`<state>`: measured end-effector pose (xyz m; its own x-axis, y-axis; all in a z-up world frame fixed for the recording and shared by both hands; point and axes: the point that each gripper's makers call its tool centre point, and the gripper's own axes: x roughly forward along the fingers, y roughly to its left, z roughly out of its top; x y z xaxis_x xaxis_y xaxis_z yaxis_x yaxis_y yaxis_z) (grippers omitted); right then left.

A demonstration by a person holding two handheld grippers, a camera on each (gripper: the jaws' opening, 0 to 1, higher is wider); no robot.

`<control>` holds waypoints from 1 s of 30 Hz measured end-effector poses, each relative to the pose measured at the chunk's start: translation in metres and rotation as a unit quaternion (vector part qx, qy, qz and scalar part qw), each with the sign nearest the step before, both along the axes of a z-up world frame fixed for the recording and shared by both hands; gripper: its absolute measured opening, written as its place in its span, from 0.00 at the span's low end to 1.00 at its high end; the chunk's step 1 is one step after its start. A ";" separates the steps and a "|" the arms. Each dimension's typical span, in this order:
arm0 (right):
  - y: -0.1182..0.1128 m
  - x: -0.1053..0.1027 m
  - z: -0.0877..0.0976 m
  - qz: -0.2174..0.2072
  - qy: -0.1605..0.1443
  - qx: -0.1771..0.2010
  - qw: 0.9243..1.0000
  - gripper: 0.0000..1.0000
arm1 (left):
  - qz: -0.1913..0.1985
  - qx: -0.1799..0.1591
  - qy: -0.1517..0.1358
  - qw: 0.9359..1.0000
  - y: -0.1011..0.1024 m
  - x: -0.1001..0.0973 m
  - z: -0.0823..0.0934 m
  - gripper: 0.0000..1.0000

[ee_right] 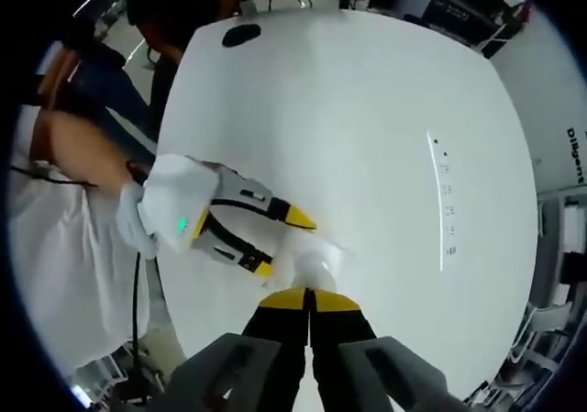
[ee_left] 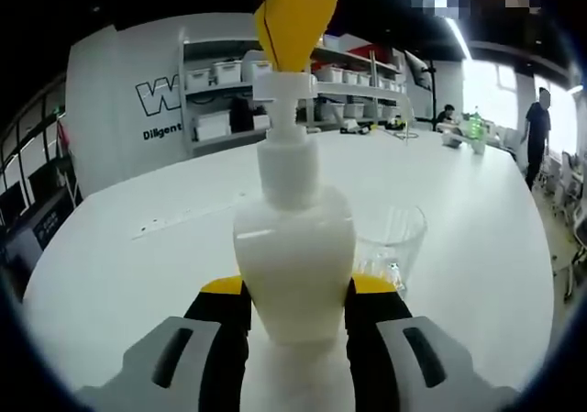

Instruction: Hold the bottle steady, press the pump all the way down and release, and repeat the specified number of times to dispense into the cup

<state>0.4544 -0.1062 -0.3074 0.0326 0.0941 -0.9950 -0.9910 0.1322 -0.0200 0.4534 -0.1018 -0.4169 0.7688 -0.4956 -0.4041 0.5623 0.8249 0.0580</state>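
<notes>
On the white counter (ee_left: 138,247) stood the bottle (ee_left: 293,256), pinched at its lower body between the jaws of the left gripper (ee_left: 295,316). The right gripper (ee_right: 310,300), jaws pressed together, sat on top of the pump (ee_left: 284,86), whose spout pointed toward the clear cup (ee_left: 393,242) just beside the bottle. The bottle looked like smooth, slightly squeezable plastic, likely slippery and top-heavy under a push, so a low, firm grip on the body seemed right, with the press going straight down on the pump head. The cup seemed light, thin and easy to knock. A person (ee_right: 64,201) stood at the counter's edge; shelves with bins (ee_left: 229,95) lined the far wall, well apart
</notes>
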 end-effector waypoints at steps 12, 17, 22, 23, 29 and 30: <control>-0.002 0.001 0.004 -0.030 0.003 0.027 0.999 0.00 | 0.003 -0.001 0.001 1.000 -0.001 -0.001 -0.001 0.38; -0.002 0.001 0.005 -0.040 0.010 0.046 0.998 0.00 | 0.004 -0.002 0.001 1.000 0.000 0.000 -0.001 0.38; -0.001 0.001 0.005 -0.044 0.012 0.057 0.997 0.00 | 0.003 -0.001 0.001 1.000 0.000 0.000 -0.001 0.38; -0.001 -0.001 0.005 -0.040 0.012 0.060 0.997 0.00 | 0.002 0.000 0.002 1.000 0.000 0.000 -0.001 0.38; 0.002 -0.007 0.006 -0.041 0.020 0.088 0.995 0.06 | 0.002 0.000 0.002 1.000 0.000 0.000 -0.002 0.38; 0.002 -0.008 0.007 -0.056 0.029 0.093 0.994 0.08 | 0.002 -0.001 0.002 1.000 0.000 0.000 -0.002 0.38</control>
